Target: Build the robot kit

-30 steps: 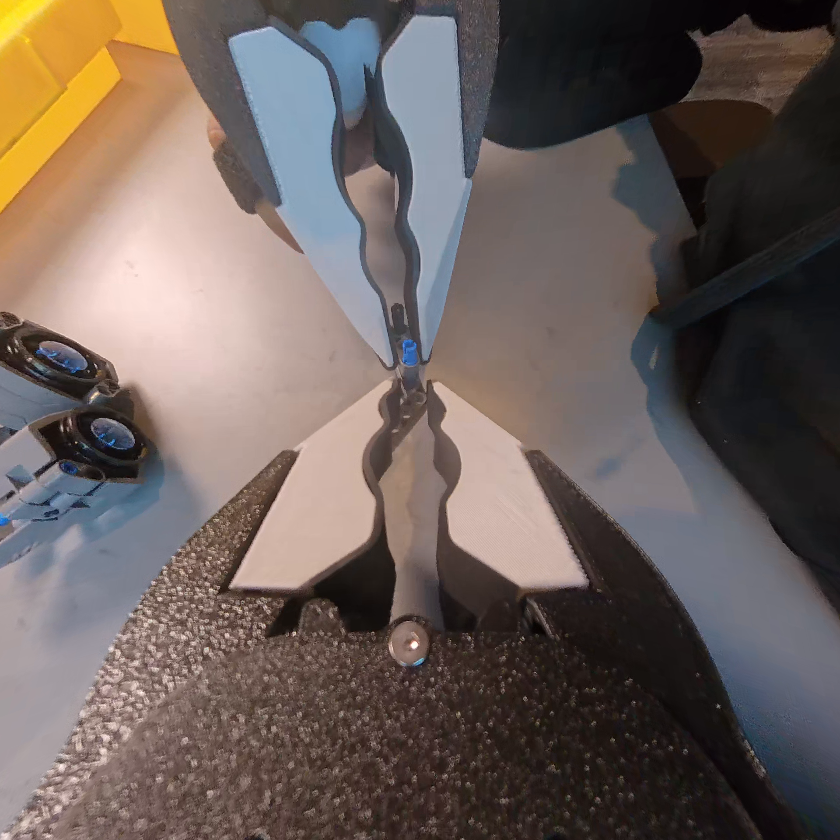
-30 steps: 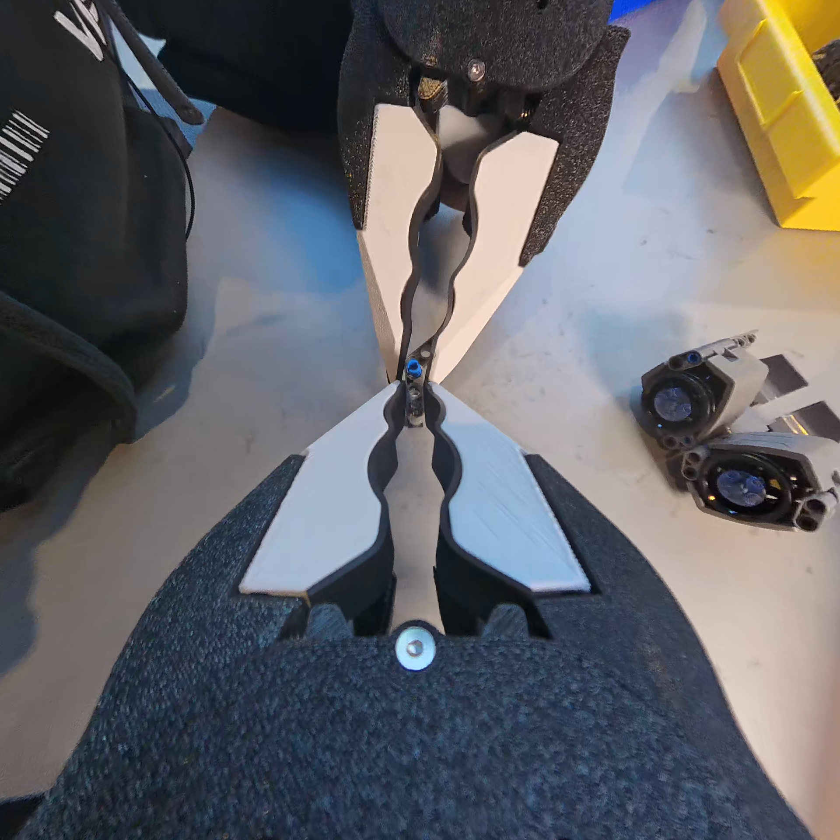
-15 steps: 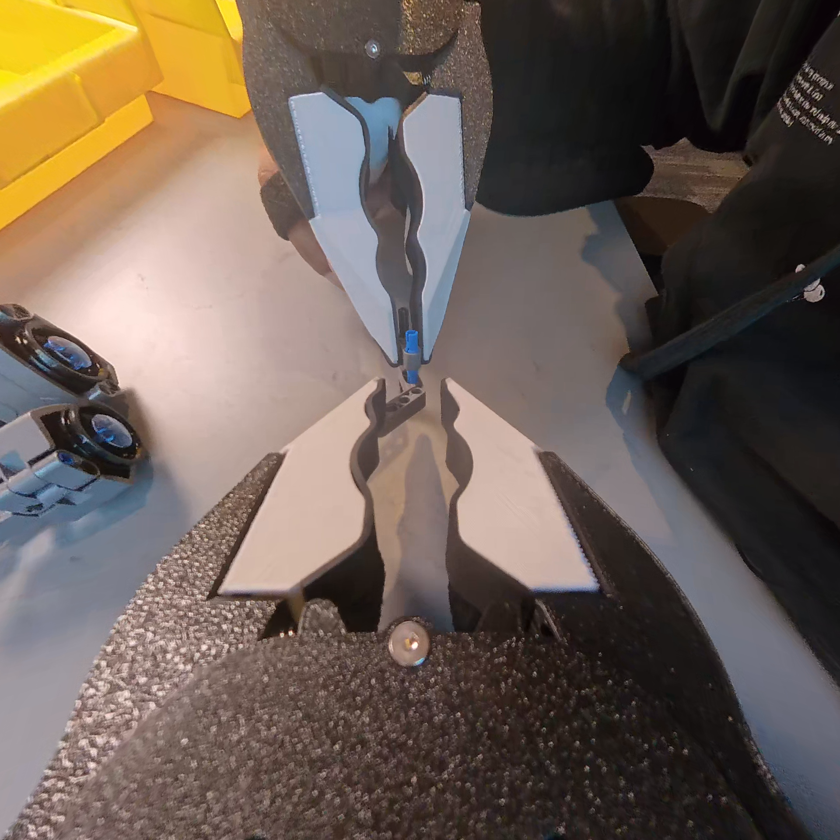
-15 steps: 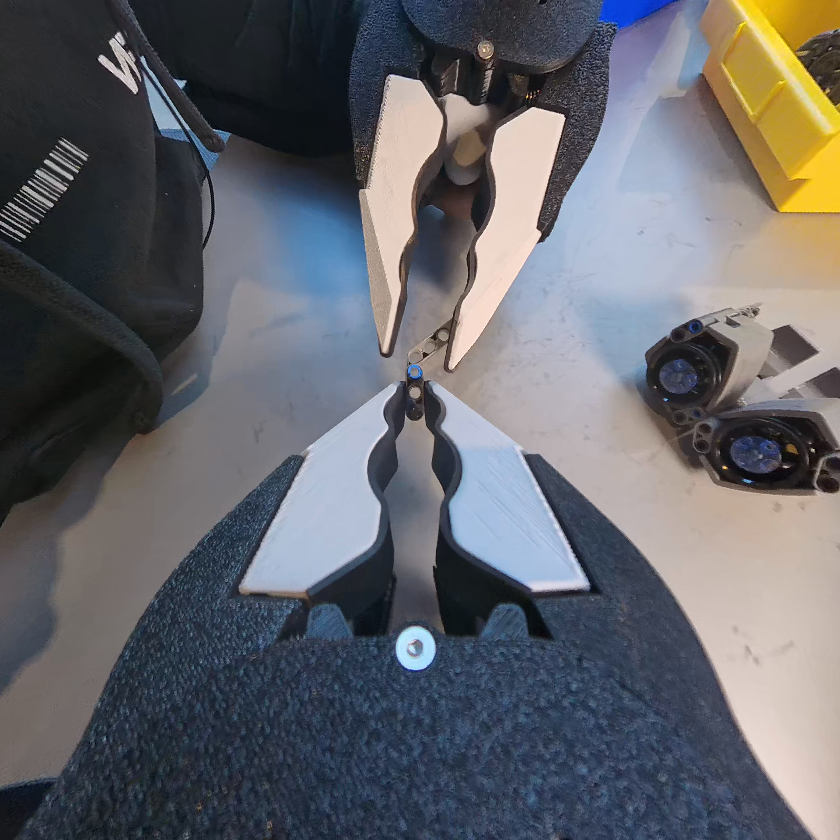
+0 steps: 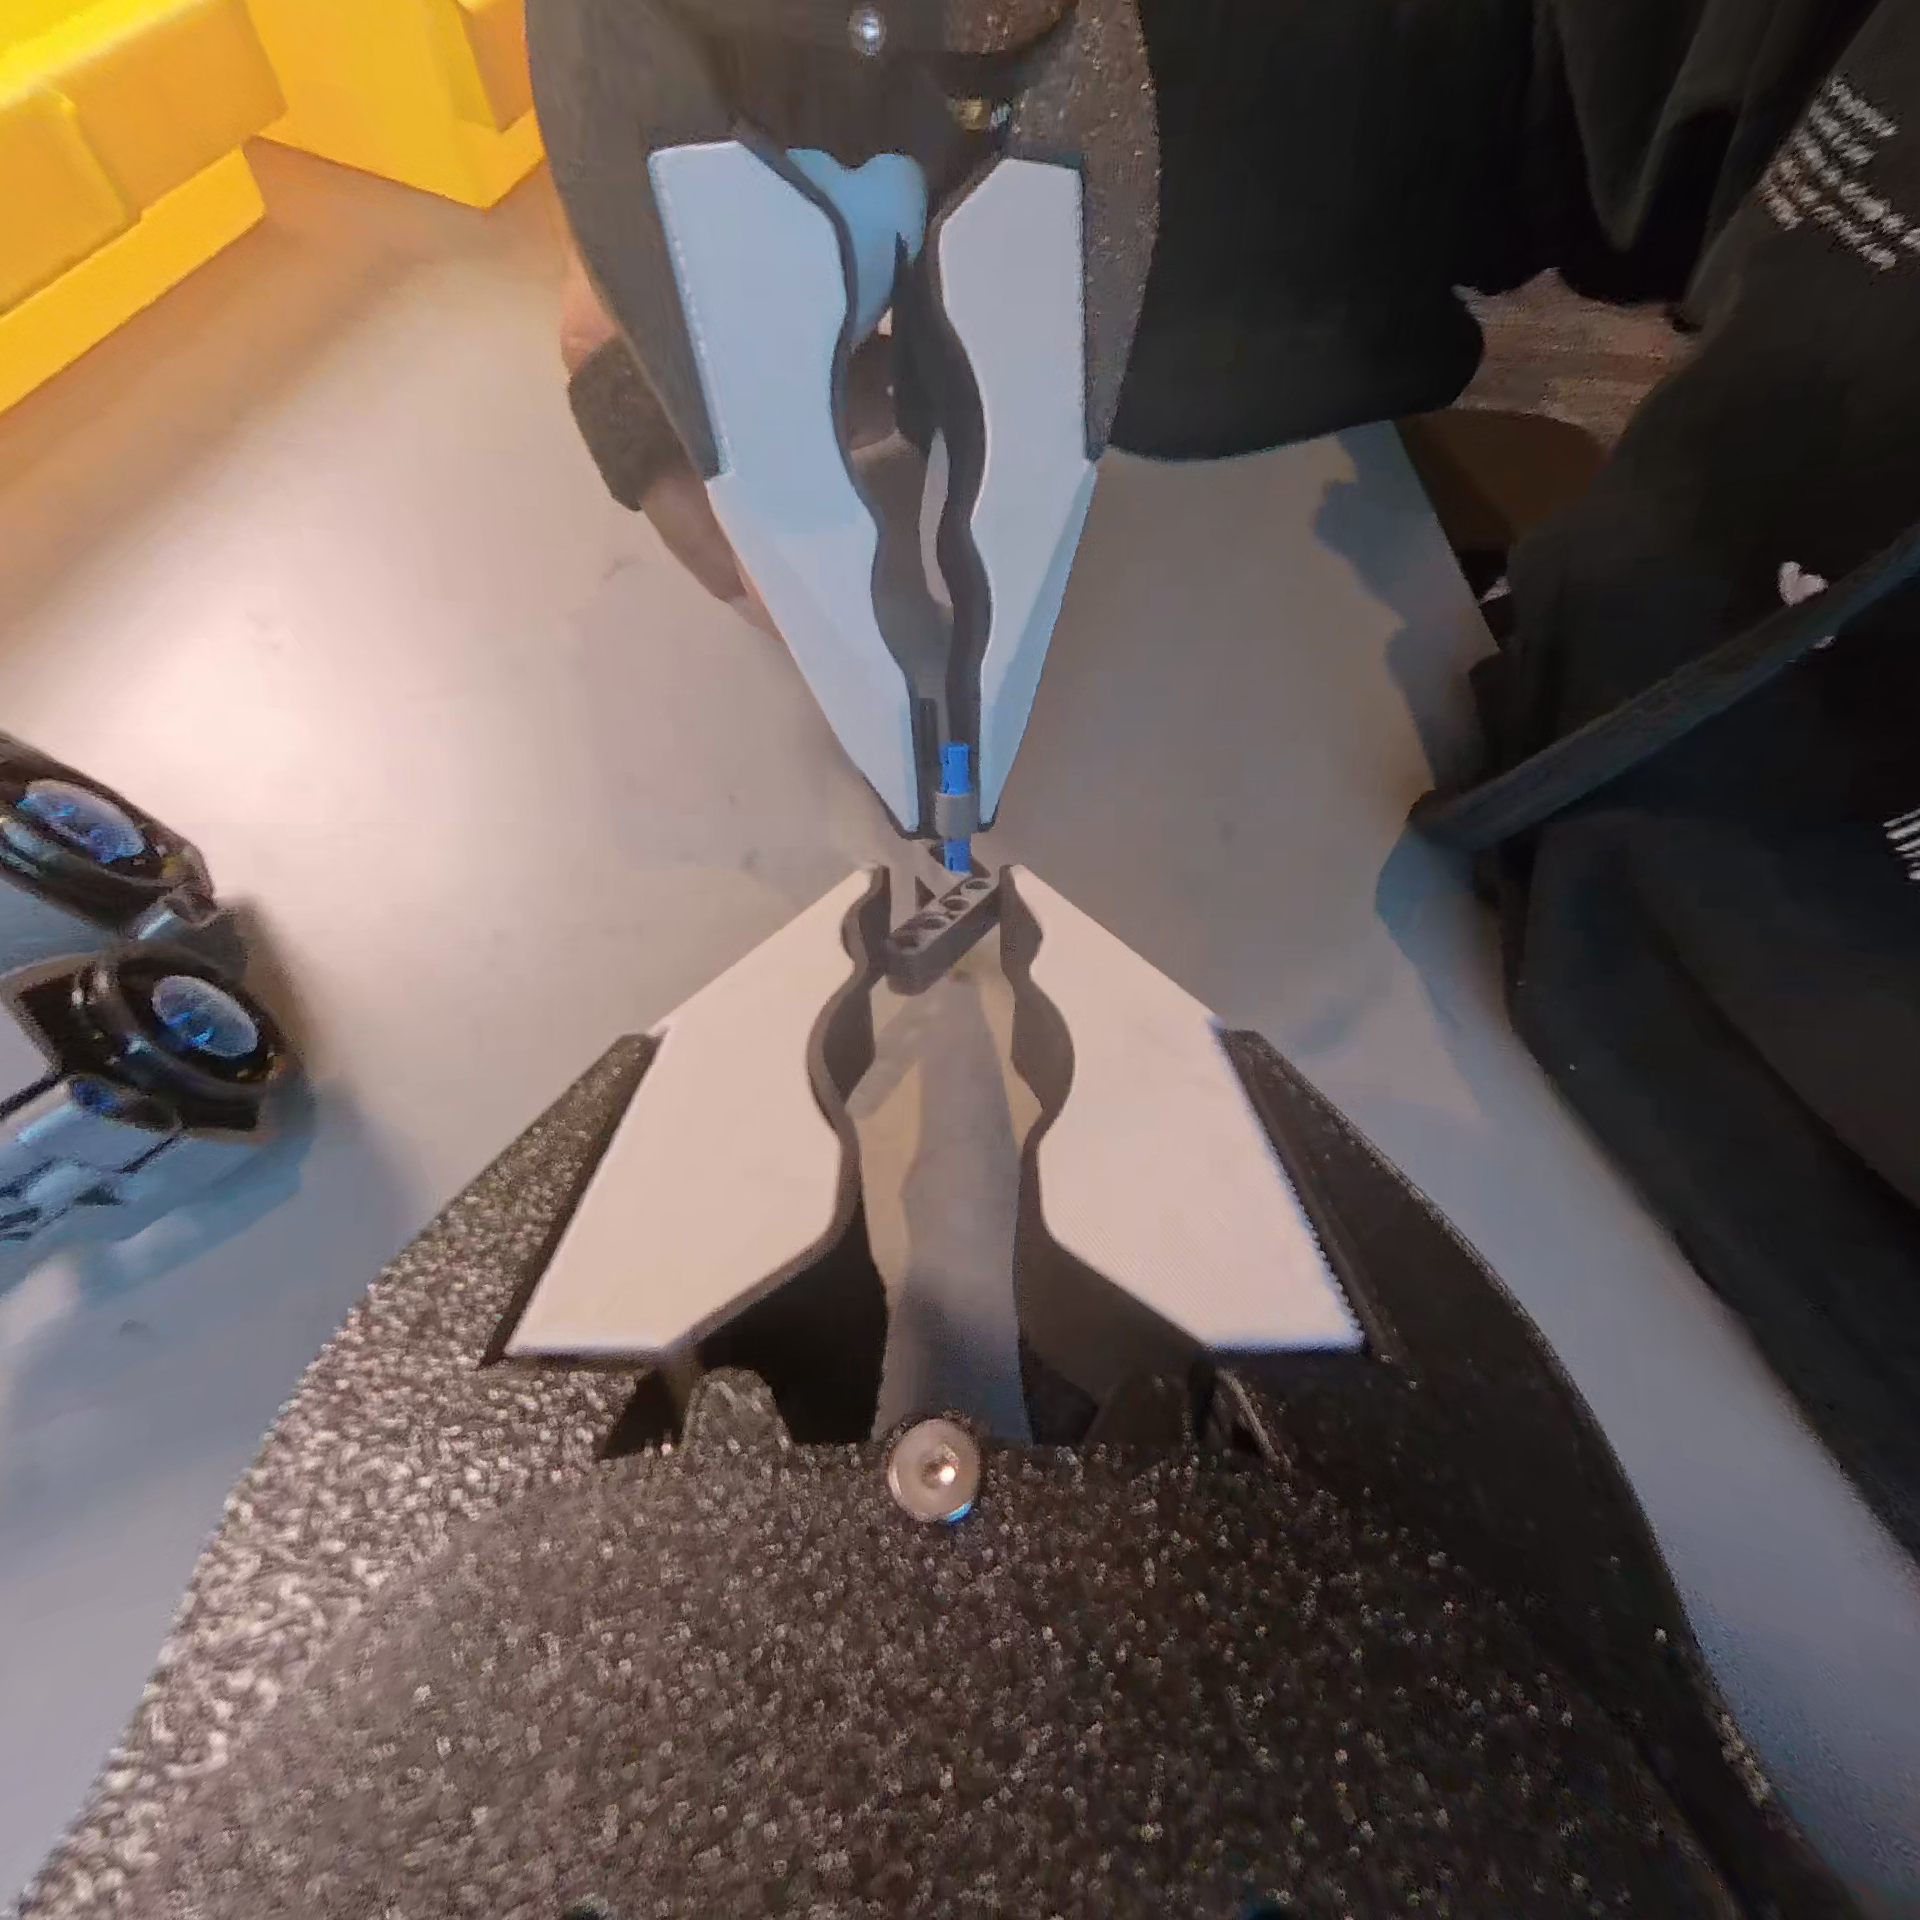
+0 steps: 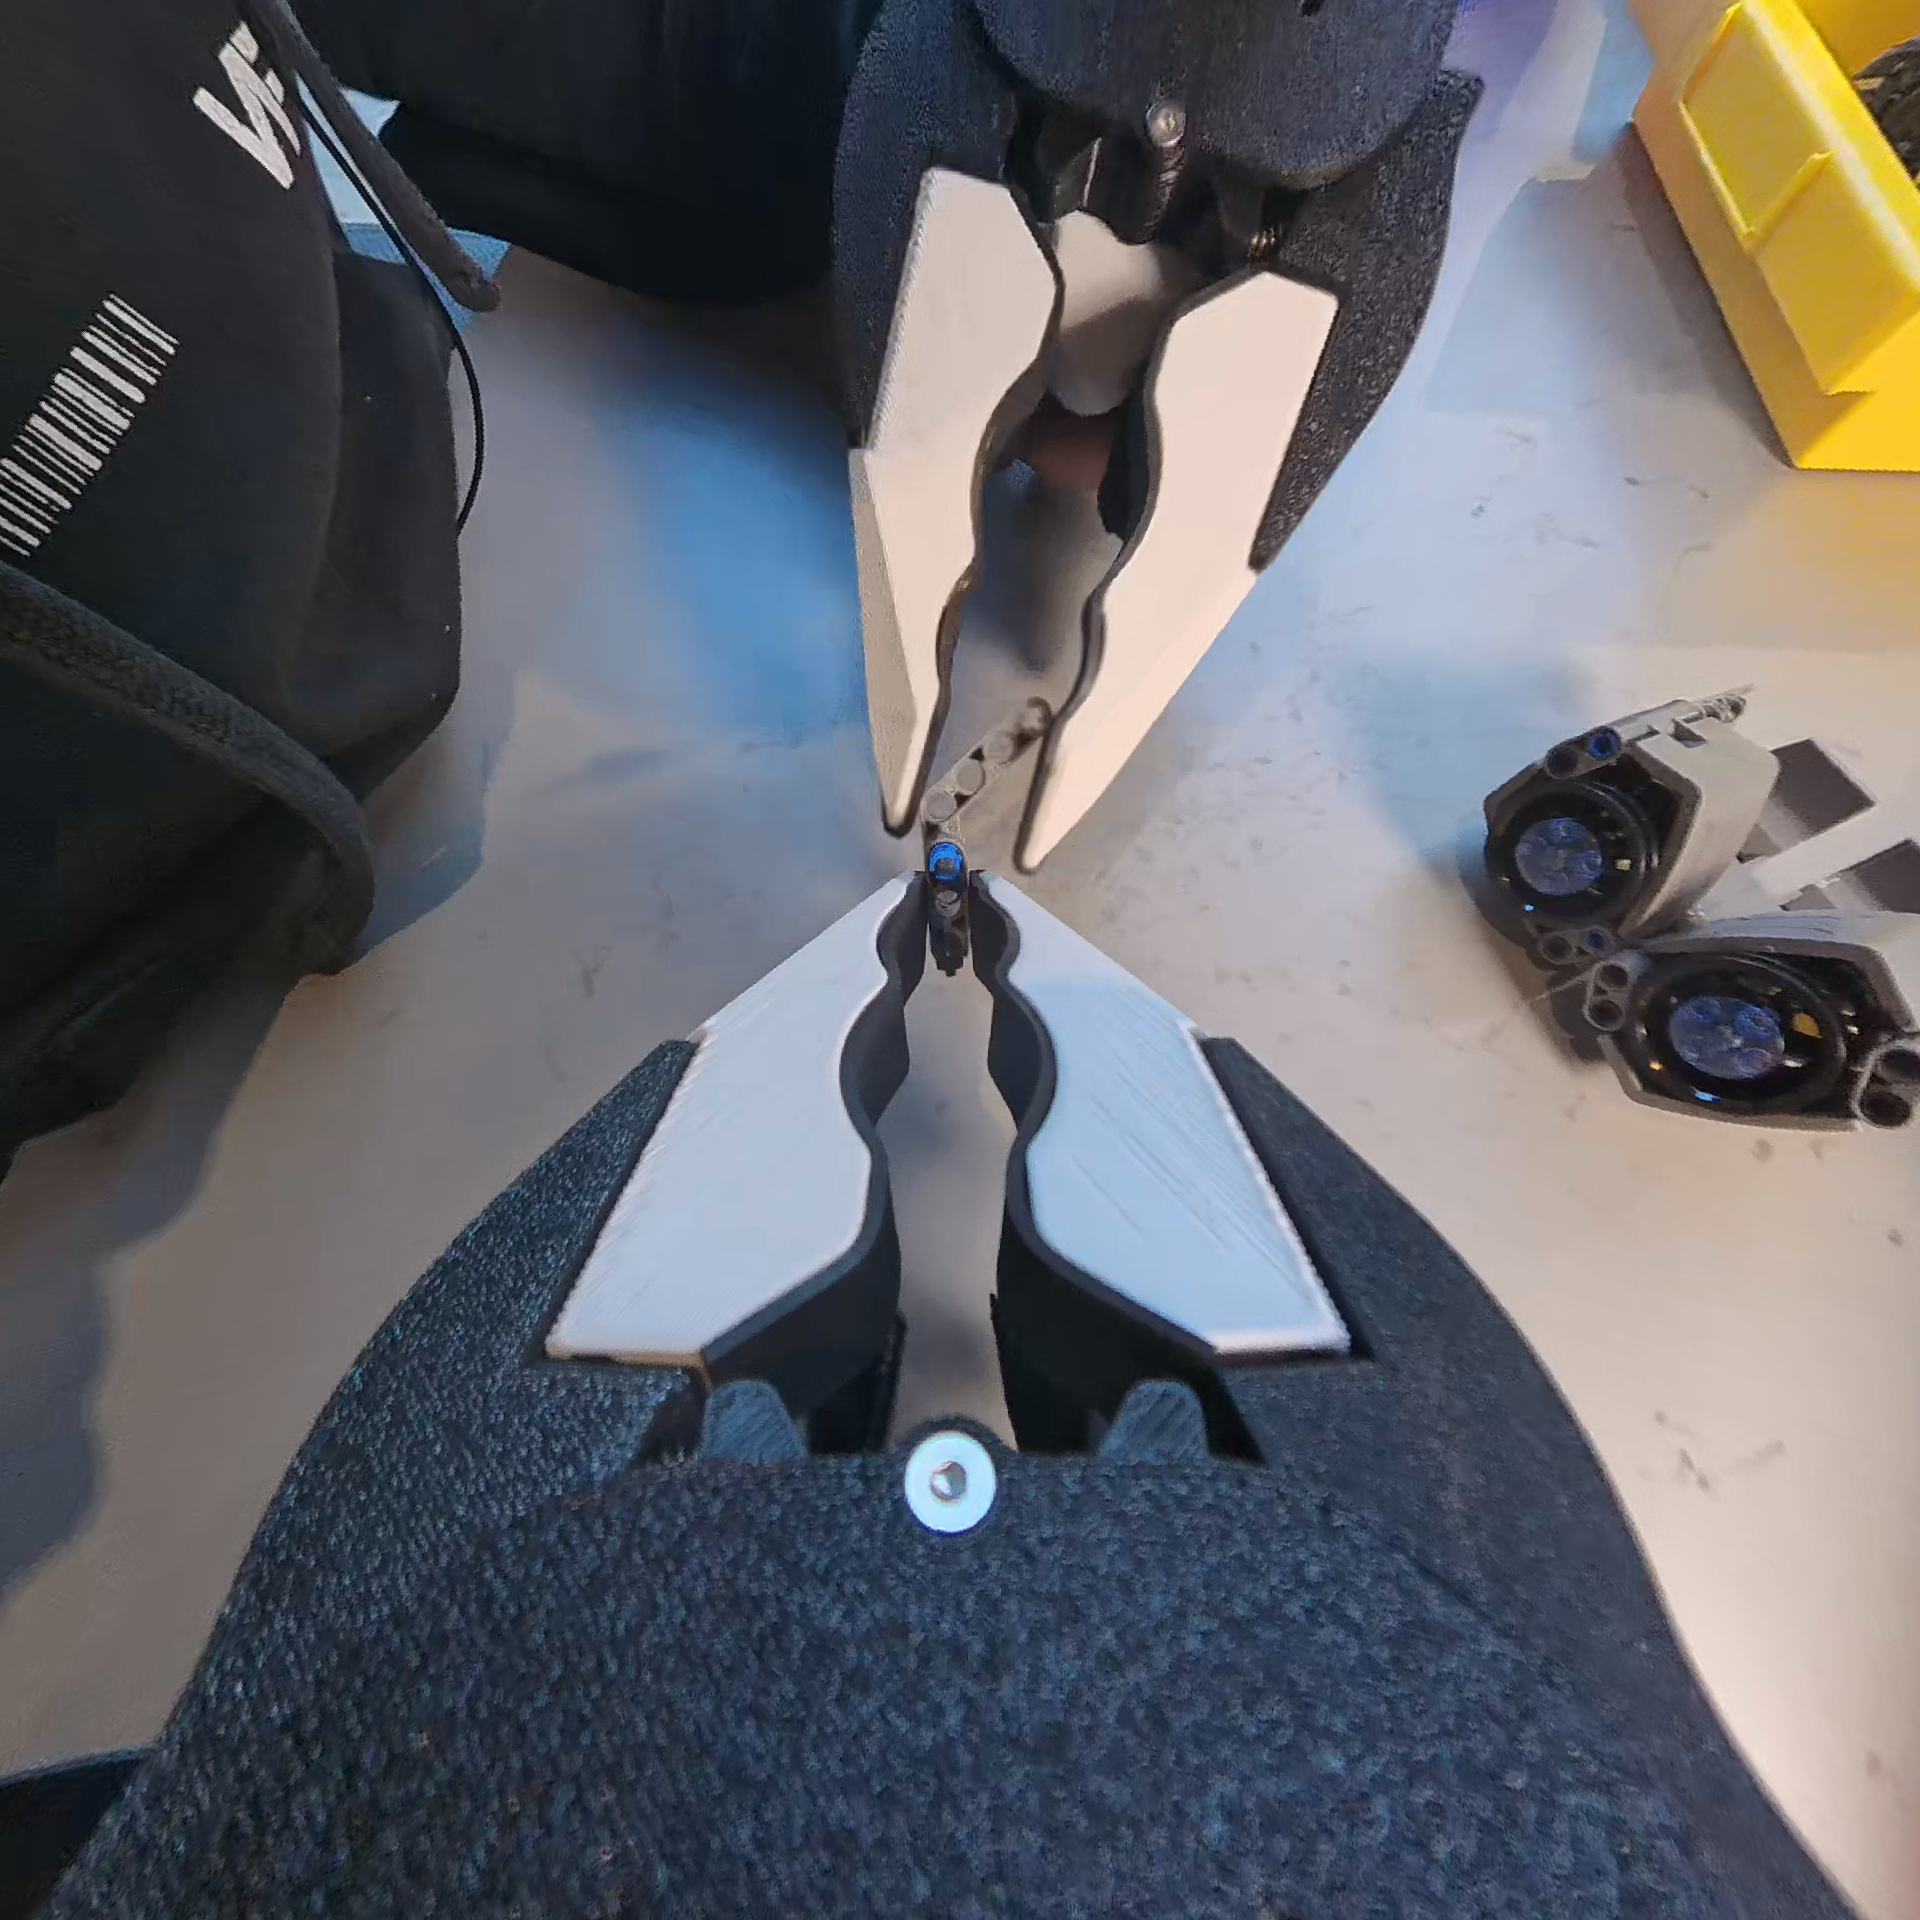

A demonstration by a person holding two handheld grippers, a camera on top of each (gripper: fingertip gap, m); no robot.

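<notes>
Two tools meet tip to tip over the grey surface [image 6: 1455, 1299], and between them is a small grey beam [image 5: 940, 930] with holes.

A second ago both tools were pinched shut on it. Now the left tool [image 5: 945, 899] has opened its two fingers. The beam lies slanted in the gap between them. It may brush a finger at each end, but the left tool no longer squeezes it. The right tool [image 6: 945, 883] is closed tight on a little black piece [image 6: 945, 930]. A blue pin [image 6: 945, 860] sticks out of that piece and goes into one end of the beam. So we think the beam now hangs on the pin and is not held by the left tool. The beam sits above the surface, and we cannot tell if it touches it.

Two grey parts with round blue fronts [image 6: 1621, 831] lie side by side on the surface. They are well apart from the beam and touch no tool. A yellow box [image 6: 1787, 260] stands farther from the beam than they do, on the same side. On the beam's other side is a black bag [image 6: 156, 520], near it but not touching. Behind the right tool we see part of a hand [image 5: 696, 530]. None of these sits between the two tools.
</notes>
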